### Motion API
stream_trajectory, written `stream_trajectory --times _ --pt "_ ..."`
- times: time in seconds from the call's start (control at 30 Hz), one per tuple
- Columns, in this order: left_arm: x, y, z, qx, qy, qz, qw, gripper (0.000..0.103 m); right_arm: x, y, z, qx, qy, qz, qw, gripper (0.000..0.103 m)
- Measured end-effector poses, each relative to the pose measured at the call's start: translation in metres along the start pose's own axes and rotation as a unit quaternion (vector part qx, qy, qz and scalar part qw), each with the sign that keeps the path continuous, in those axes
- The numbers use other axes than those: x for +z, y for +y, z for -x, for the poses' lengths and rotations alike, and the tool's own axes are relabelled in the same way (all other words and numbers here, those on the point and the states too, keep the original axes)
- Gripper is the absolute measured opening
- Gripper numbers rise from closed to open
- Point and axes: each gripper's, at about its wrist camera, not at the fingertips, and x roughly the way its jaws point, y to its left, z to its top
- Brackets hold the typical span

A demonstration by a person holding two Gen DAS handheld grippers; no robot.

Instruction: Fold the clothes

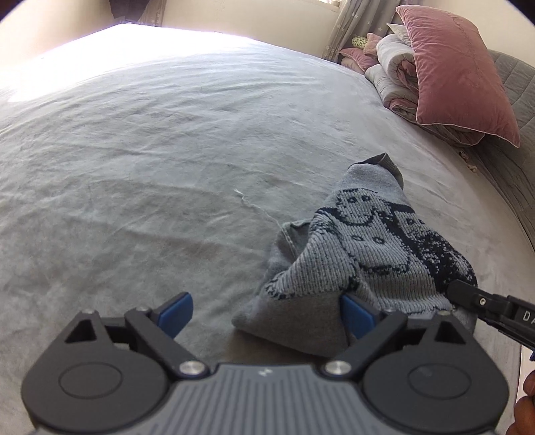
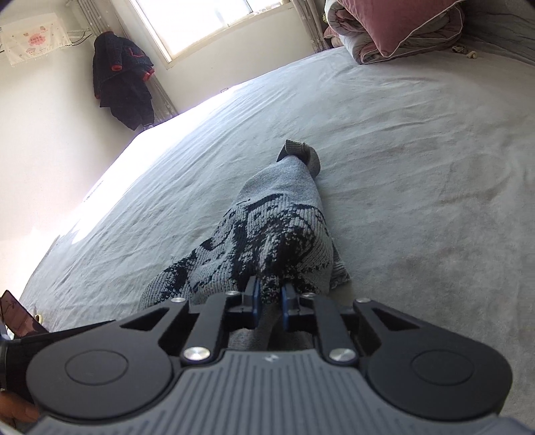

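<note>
Left gripper [image 1: 265, 313]: jaws spread wide, blue pads [image 1: 175, 313] apart, nothing pinched. Its right pad sits against the near grey edge of the sweater [image 1: 364, 247], but we see no grip there.

Right gripper [image 2: 270, 302]: jaws pressed in on a fold of the sweater [image 2: 267, 234], knit bunched between the blue pads [image 2: 255, 301]. In the left wrist view the right gripper [image 1: 468, 294] comes in from the right edge and meets the dark-patterned part of the knit.

Sweater sits lower right of centre in the left wrist view and centre frame in the right wrist view. It is grey-blue with a dark smiley-face pattern, crumpled and pulled up into a peak at the pinch. A ribbed cuff [image 2: 301, 154] points up-frame, lying on the bed sheet [image 1: 150, 150].

Pink pillow [image 1: 458, 70] and rolled quilt [image 1: 398, 80] are stacked at upper right, well apart from the sweater. Dark garment [image 2: 123, 80] hangs at upper left in the right wrist view, beside the window [image 2: 207, 23].
</note>
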Motion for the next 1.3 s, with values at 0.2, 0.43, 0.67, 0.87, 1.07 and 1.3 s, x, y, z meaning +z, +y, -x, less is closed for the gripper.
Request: stream_trajectory --times 0.2,0.43,0.67,0.87,1.07,1.3 --pt "0.000 -0.001 0.004 -0.012 -0.015 0.002 0.9998 0.095 0.018 -0.023 0.024 -0.044 -0.032 -0.011 0.998 0.012" --pt "0.002 0.003 -0.004 -0.032 -0.010 0.035 0.9988 0.095 0.018 -0.061 0.026 -0.099 -0.015 -0.032 0.995 0.012" --pt "0.006 -0.002 -0.021 -0.025 -0.010 0.050 0.9984 0.092 0.000 -0.094 0.020 -0.144 0.025 -0.023 0.989 0.010" --pt "0.003 -0.012 -0.040 -0.077 -0.012 0.084 0.9934 0.086 -0.009 -0.094 0.025 -0.135 0.025 0.003 0.991 0.009" --pt "-0.008 -0.024 -0.051 -0.129 -0.019 0.099 0.9865 0.087 -0.016 -0.092 0.034 -0.123 0.018 0.030 0.992 0.017" --pt "-0.024 -0.052 -0.057 -0.170 -0.033 0.066 0.9827 0.069 -0.020 -0.080 0.052 -0.070 0.002 0.034 0.997 0.059"
